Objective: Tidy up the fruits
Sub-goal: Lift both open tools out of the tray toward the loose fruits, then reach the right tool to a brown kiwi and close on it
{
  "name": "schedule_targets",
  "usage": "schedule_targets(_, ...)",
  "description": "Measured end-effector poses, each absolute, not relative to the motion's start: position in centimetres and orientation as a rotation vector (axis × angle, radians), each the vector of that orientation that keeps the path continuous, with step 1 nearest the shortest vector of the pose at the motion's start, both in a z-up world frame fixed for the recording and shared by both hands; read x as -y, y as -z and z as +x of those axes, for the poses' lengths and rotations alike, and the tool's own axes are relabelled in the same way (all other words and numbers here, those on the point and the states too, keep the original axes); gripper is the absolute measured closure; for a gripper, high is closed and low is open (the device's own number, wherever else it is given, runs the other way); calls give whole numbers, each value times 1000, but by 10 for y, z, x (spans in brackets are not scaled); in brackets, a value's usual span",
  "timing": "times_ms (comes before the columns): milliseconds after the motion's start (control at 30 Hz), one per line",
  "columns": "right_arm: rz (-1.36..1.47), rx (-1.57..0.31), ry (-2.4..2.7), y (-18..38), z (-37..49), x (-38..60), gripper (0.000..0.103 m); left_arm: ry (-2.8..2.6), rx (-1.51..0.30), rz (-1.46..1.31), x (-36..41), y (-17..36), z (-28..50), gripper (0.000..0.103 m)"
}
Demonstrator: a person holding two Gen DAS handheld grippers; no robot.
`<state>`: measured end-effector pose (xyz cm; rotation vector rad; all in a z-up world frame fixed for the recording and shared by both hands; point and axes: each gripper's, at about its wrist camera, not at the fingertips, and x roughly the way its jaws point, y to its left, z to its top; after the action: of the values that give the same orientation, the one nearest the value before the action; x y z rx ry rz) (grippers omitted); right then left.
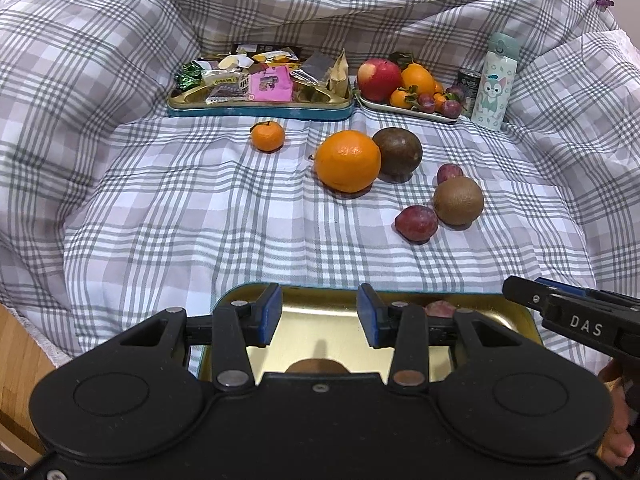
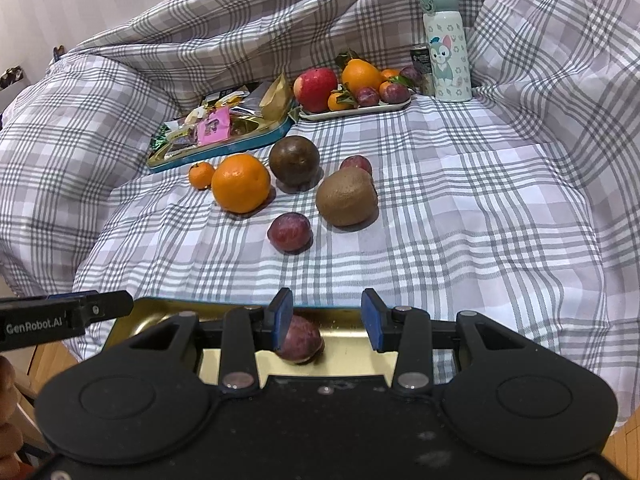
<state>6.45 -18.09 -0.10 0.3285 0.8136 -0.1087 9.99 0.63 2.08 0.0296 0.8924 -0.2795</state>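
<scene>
A gold tray (image 1: 508, 314) with a teal rim lies at the near edge of the checked cloth. My left gripper (image 1: 320, 314) hangs open over it, nothing between its blue pads. My right gripper (image 2: 327, 320) is open too. A plum (image 2: 300, 340) lies in the tray (image 2: 352, 346) beside its left pad, clear of the right pad. A brown fruit (image 1: 316, 366) shows partly in the tray under the left gripper. Loose on the cloth are a mandarin (image 1: 267, 135), an orange (image 1: 347, 160), a dark round fruit (image 1: 398, 153), a kiwi (image 1: 458, 200) and two plums (image 1: 416, 223).
At the back stand a teal tin of snack packets (image 1: 260, 111), a white tray (image 1: 400, 110) with an apple, oranges and plums, a dark can (image 1: 468, 82) and a cartoon bottle (image 1: 494, 80). Bunched cloth rises on both sides. Wooden floor (image 1: 20, 340) shows at the lower left.
</scene>
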Motion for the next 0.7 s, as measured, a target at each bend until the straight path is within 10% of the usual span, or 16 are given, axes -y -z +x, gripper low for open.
schedule_targets(700,399,-853,161,22,132,204,62,293,-903,48,2,-10,123,54)
